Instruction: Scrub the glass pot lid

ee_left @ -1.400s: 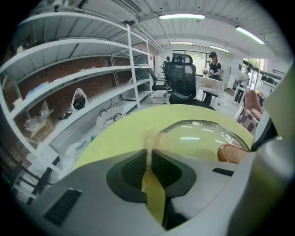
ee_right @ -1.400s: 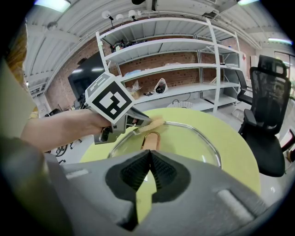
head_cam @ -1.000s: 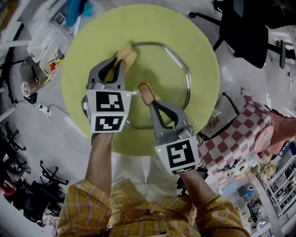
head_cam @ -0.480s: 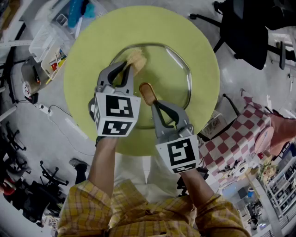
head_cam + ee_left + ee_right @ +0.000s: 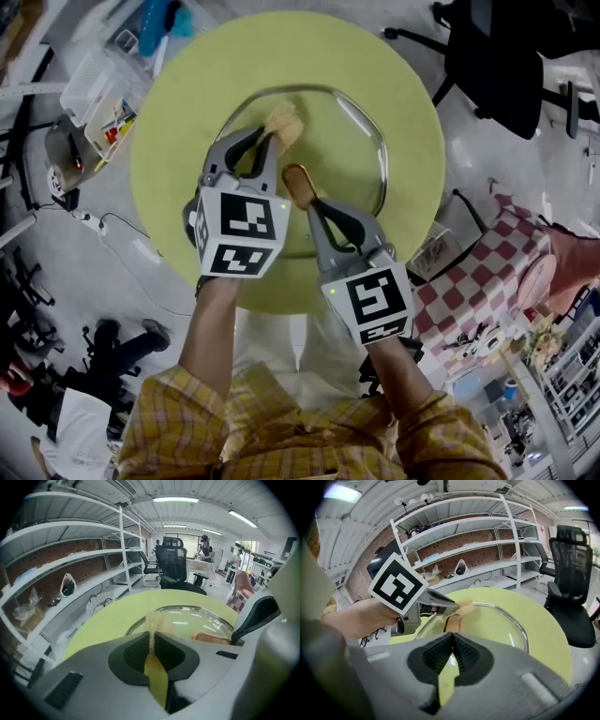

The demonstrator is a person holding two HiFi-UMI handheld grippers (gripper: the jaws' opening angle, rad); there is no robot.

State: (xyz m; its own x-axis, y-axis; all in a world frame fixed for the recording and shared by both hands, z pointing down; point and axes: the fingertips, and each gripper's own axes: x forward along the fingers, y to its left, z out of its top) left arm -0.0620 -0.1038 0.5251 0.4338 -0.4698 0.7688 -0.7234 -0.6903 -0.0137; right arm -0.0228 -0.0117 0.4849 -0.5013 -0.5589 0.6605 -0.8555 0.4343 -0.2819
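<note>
The glass pot lid (image 5: pixel 347 141), metal-rimmed with a copper handle (image 5: pixel 296 184), lies on the round green table (image 5: pixel 412 103). My left gripper (image 5: pixel 272 136) is shut on a tan sponge (image 5: pixel 283 122) that presses on the lid's far left part. In the left gripper view the sponge (image 5: pixel 152 623) sticks up between the jaws in front of the lid (image 5: pixel 192 617). My right gripper (image 5: pixel 305 202) is shut on the copper handle at the lid's near side. The right gripper view shows the handle (image 5: pixel 453 620) at the jaw tips, with the left gripper (image 5: pixel 433 603) and the sponge (image 5: pixel 465 603) beyond.
A black office chair (image 5: pixel 506 66) stands behind the table on the right. A white basket of small items (image 5: pixel 94 94) sits left of the table, and a red-checked cloth (image 5: pixel 478 272) is at the right. White shelving (image 5: pixel 70 569) lines the wall.
My left gripper has slid the sponge rightward and a little nearer, from the lid's left rim onto the glass. The right gripper has stayed on the handle.
</note>
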